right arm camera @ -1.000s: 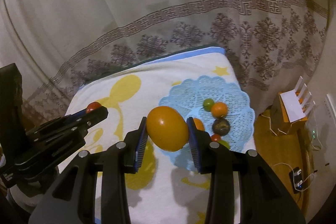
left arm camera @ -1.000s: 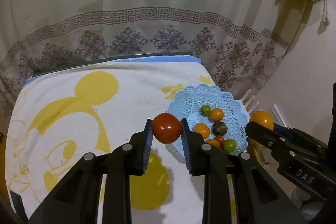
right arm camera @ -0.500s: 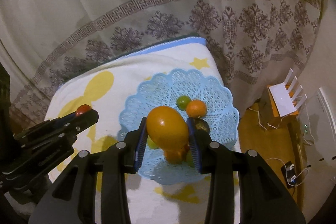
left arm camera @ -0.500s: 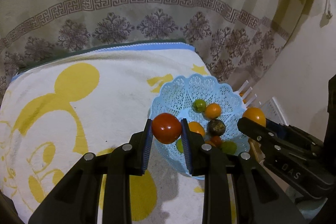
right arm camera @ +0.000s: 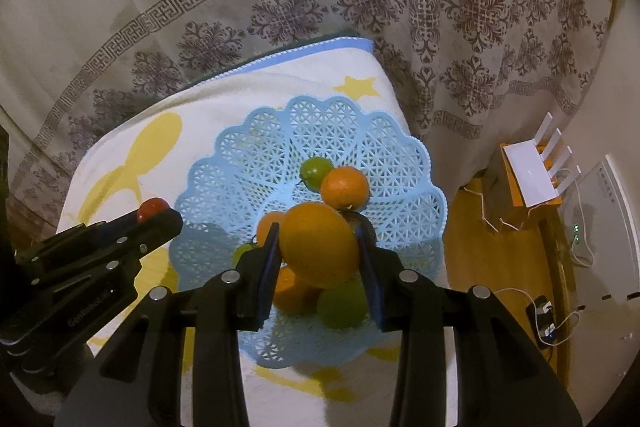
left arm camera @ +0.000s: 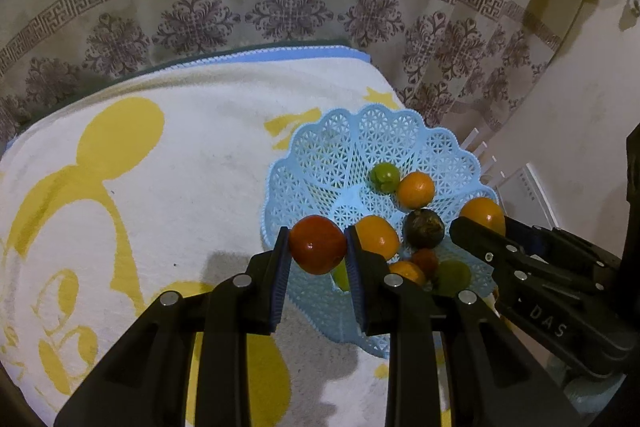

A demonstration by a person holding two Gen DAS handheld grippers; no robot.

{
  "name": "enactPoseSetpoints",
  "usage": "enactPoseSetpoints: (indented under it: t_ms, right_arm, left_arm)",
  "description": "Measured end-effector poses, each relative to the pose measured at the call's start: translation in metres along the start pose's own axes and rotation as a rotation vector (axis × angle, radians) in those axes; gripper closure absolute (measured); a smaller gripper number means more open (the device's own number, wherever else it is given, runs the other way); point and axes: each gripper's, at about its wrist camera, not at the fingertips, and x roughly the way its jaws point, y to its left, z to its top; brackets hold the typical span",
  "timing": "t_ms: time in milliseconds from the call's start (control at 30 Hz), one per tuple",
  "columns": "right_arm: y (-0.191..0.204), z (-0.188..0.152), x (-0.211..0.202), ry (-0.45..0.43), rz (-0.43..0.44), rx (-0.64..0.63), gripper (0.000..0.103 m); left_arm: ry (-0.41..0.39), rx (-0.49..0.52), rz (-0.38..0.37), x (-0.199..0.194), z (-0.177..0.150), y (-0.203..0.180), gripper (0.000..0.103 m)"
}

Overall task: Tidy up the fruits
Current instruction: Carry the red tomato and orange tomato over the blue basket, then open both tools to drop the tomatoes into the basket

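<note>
My left gripper [left arm camera: 317,251] is shut on a red tomato [left arm camera: 318,244], held just over the near left rim of a light-blue lattice basket [left arm camera: 320,163]. My right gripper [right arm camera: 320,251] is shut on a large orange [right arm camera: 319,245] and hangs above the basket [right arm camera: 256,155], over the fruit inside. In the basket lie several small fruits: a green one [left arm camera: 384,177], an orange one [left arm camera: 416,190], a dark one [left arm camera: 423,228] and more beneath. The right gripper with its orange [left arm camera: 482,214] shows at the right of the left wrist view; the left gripper with the tomato [right arm camera: 153,209] shows at the left of the right wrist view.
The basket sits on a white and yellow cartoon-print cloth [left arm camera: 140,187] near its right edge. A patterned curtain [left arm camera: 280,7] hangs behind. Beyond the edge, on the floor at the right, stand a white router [right arm camera: 532,179], cables and a power strip [right arm camera: 546,319].
Both grippers have sunk and moved toward the basket, which now looks larger and nearer. The tomato and the large orange stay gripped; the orange now hangs over the basket's fruit.
</note>
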Motion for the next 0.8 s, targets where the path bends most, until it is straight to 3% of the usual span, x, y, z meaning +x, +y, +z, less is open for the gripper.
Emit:
enactPoseSetpoints:
  t_ms: [133, 200, 233, 467, 533, 600, 700, 767, 800]
  right_arm:
    - [-0.004, 0.0, 0.006, 0.012, -0.002, 0.004, 0.065]
    - [-0.005, -0.001, 0.009, 0.02, -0.002, 0.005, 0.065]
    - [-0.005, -0.001, 0.01, 0.022, -0.001, 0.005, 0.065]
    - [-0.005, -0.002, 0.014, 0.036, 0.008, 0.005, 0.064]
    - [-0.005, -0.003, 0.015, 0.044, 0.013, 0.009, 0.064]
    - [-0.005, -0.004, 0.017, 0.055, 0.016, 0.015, 0.064]
    - [-0.003, -0.005, 0.018, 0.064, 0.017, 0.018, 0.063]
    - [-0.004, -0.007, 0.017, 0.062, 0.021, 0.021, 0.052]
    - [-0.004, -0.007, 0.014, 0.051, 0.018, 0.022, 0.039]
  left_arm:
    - [0.024, 0.003, -0.001, 0.007, -0.002, -0.002, 0.075]
    - [0.025, -0.001, 0.002, 0.009, -0.003, -0.002, 0.06]
    - [0.02, -0.004, 0.005, 0.008, -0.003, -0.002, 0.058]
    - [0.03, -0.031, 0.017, 0.007, -0.003, 0.007, 0.057]
    - [0.03, -0.044, 0.027, 0.006, -0.003, 0.012, 0.051]
    - [0.023, -0.054, 0.044, 0.002, -0.004, 0.016, 0.038]
    - [0.022, -0.07, 0.057, -0.001, -0.006, 0.022, 0.034]
    - [0.02, -0.079, 0.066, -0.004, -0.008, 0.025, 0.029]
    - [0.017, -0.081, 0.07, -0.005, -0.009, 0.026, 0.028]
